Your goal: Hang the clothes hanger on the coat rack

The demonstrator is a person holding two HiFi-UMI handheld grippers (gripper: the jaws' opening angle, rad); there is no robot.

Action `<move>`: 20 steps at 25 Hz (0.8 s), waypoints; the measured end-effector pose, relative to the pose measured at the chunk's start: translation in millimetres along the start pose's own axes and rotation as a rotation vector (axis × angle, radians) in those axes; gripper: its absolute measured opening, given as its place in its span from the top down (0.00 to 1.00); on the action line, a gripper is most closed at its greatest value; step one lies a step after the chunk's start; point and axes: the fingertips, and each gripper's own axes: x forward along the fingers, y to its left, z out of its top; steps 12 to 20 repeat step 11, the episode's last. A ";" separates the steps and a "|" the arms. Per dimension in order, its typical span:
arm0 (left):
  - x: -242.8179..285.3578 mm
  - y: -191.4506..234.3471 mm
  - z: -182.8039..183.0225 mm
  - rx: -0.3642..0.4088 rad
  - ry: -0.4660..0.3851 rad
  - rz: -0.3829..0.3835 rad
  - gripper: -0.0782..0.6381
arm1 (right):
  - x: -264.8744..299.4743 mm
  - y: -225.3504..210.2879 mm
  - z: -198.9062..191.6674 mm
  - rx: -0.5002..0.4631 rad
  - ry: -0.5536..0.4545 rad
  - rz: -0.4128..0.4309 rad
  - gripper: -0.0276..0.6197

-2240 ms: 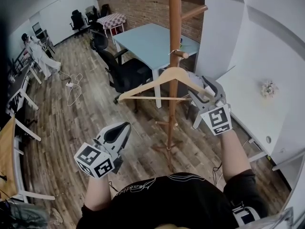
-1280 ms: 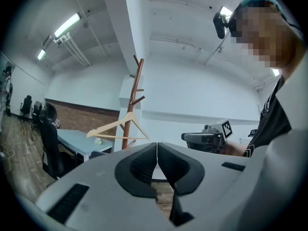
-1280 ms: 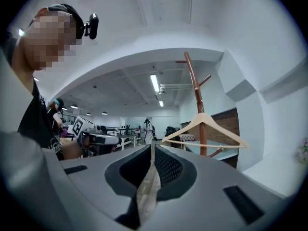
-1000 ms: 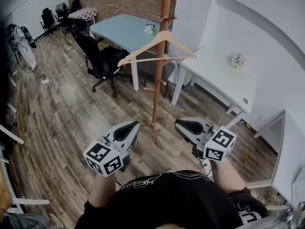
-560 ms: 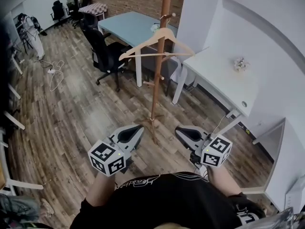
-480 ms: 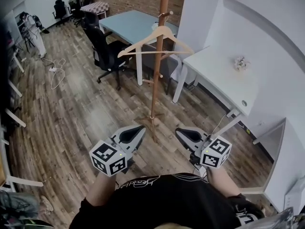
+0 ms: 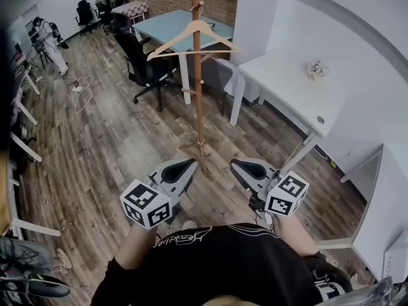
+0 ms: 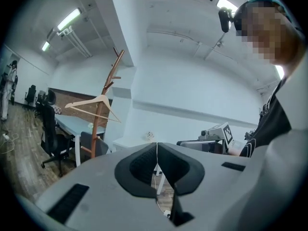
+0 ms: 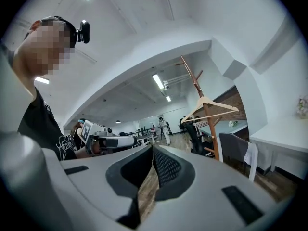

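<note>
A light wooden clothes hanger (image 7: 191, 37) hangs by its hook from a peg of the tall wooden coat rack (image 7: 198, 101), far ahead of me in the head view. Neither gripper touches it. My left gripper (image 7: 183, 167) and right gripper (image 7: 243, 167) are held level side by side close to my body, well short of the rack's foot. Both are shut with nothing between the pads. The left gripper view shows the left gripper (image 8: 156, 146), with the hanger (image 8: 94, 104) far off on the left. From the right gripper (image 9: 153, 148) the hanger (image 9: 210, 105) shows far off on the right.
Behind the rack stand a pale blue table (image 7: 169, 24) and a black office chair (image 7: 143, 69). A white desk (image 7: 287, 88) runs along the right wall, with a grey chair (image 7: 224, 81) draped in white beside it. Cables (image 7: 80, 94) lie on the wooden floor at left.
The right gripper has let go of the hanger, which stays on the rack's peg. Both grippers have drawn back toward me, and the rack now looks farther away.
</note>
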 end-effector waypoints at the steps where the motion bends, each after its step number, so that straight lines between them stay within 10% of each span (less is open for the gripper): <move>1: -1.0 -8.4 0.5 0.010 -0.004 0.002 0.88 | -6.5 4.3 1.1 -0.009 -0.007 0.005 0.89; 20: 2.5 -67.0 15.4 0.093 -0.024 -0.006 0.88 | -49.7 25.7 19.1 -0.024 -0.077 0.043 0.89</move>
